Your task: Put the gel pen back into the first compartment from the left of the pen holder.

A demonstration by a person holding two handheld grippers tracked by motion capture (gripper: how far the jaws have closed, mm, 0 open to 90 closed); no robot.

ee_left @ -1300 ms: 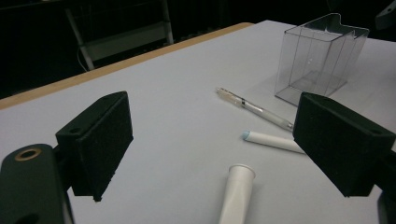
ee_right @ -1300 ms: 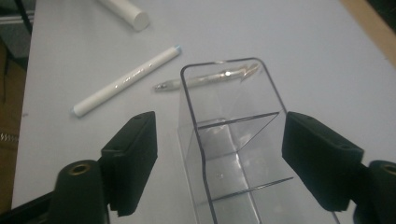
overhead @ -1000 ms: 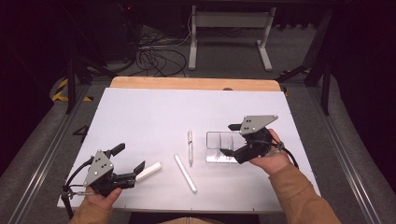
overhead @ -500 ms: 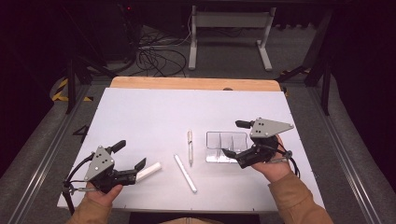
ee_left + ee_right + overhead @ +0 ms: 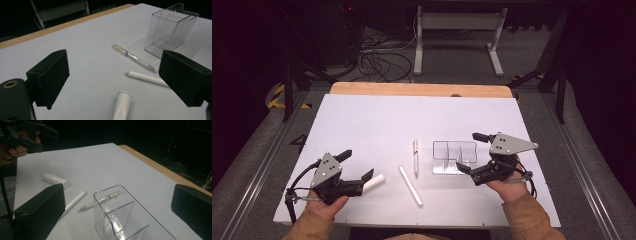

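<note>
Beside the clear holder (image 5: 455, 157), the right claw (image 5: 470, 152) has just spread open, released, having drifted right.

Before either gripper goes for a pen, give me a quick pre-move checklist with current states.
1. Right gripper open with nothing between its jaws, which have just been opening: ok.
2. Left gripper open, holding nothing: ok.
3. Clear organizer upright on the table: ok.
4. Clear pen lying free beside the organizer: ok.
5. White pen and white cap apart, untouched: ok.
6. Organizer compartments free of things: ok.
</note>
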